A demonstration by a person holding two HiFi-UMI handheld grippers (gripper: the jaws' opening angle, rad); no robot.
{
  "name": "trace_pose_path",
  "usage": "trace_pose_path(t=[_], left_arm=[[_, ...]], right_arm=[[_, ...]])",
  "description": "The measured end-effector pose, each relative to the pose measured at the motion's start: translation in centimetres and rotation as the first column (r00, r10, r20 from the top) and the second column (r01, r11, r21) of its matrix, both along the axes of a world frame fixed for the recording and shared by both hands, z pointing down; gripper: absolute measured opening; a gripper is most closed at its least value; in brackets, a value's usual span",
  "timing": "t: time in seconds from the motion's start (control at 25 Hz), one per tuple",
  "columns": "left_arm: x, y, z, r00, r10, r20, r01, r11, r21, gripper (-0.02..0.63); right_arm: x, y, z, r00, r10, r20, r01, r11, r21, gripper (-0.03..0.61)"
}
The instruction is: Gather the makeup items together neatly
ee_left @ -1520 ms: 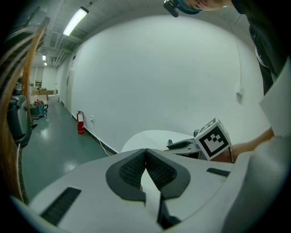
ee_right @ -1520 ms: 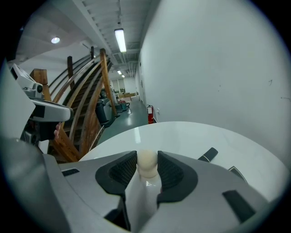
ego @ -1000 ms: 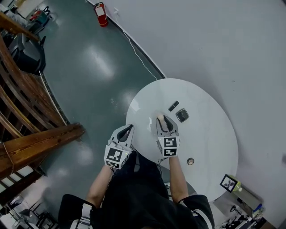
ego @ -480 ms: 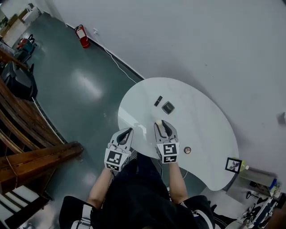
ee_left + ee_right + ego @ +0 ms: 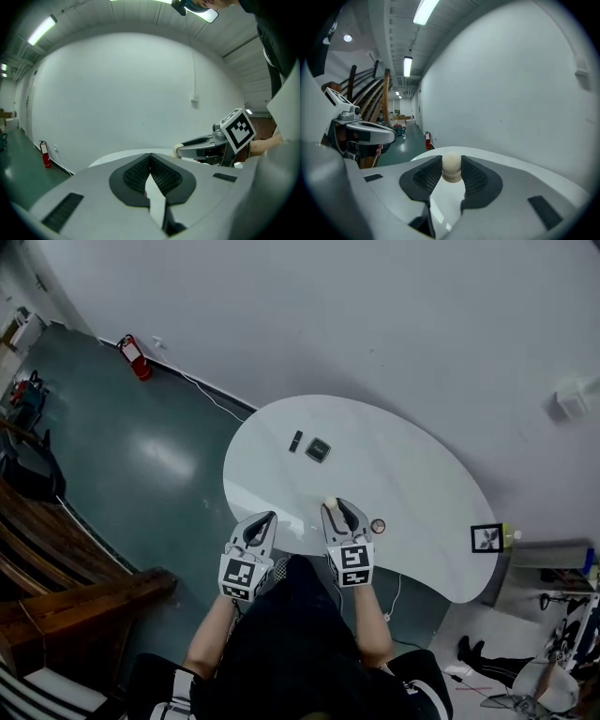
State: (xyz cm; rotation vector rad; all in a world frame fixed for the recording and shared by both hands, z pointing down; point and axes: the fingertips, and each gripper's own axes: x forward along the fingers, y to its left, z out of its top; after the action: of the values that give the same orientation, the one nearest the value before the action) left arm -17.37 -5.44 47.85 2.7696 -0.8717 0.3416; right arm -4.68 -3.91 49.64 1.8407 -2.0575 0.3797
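Two claws are mine: my right claw [image 5: 337,510] pinches the cream sponge [image 5: 451,167] just over the near edge of the white table [image 5: 422,474], I think to carry it to the black compact [image 5: 318,449] (far across). My left claw [image 5: 150,164] is pressed closed with nothing in it.

no words, numbers or brand names can be read. the only printed signs are black-and-white square code patterns: one on the left gripper [image 5: 265,518] cube at lower centre, one on the right gripper [image 5: 336,507] cube beside it, and one on a small card [image 5: 486,538] at the right edge of the table [image 5: 394,456]. any print on the fire extinguisher [image 5: 134,356], upper left, is too small to read.
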Motion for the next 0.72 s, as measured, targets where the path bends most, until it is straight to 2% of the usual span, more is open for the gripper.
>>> trace_pose_path(t=[0.32,0.52,0.72], left_arm=[[3.5,3.7,-0.4,0.991,0.131,-0.001,-0.131,0.991,0.016,0.017],[6.5,5.7,-0.5,0.972,0.235,0.005,-0.235,0.972,0.024,0.017],[10.0,7.3,-0.4,0.953,0.302,0.003,-0.302,0.953,0.026,0.017]], right_arm=[[3.6,5.6,-1.3,0.989,0.145,-0.024,-0.145,0.989,0.03,0.144],[6.8,9.3,-1.2,0.965,0.26,-0.02,-0.26,0.965,0.027,0.144],[10.6,12.5,-0.5,0.937,0.348,-0.032,-0.348,0.937,0.023,0.144]])
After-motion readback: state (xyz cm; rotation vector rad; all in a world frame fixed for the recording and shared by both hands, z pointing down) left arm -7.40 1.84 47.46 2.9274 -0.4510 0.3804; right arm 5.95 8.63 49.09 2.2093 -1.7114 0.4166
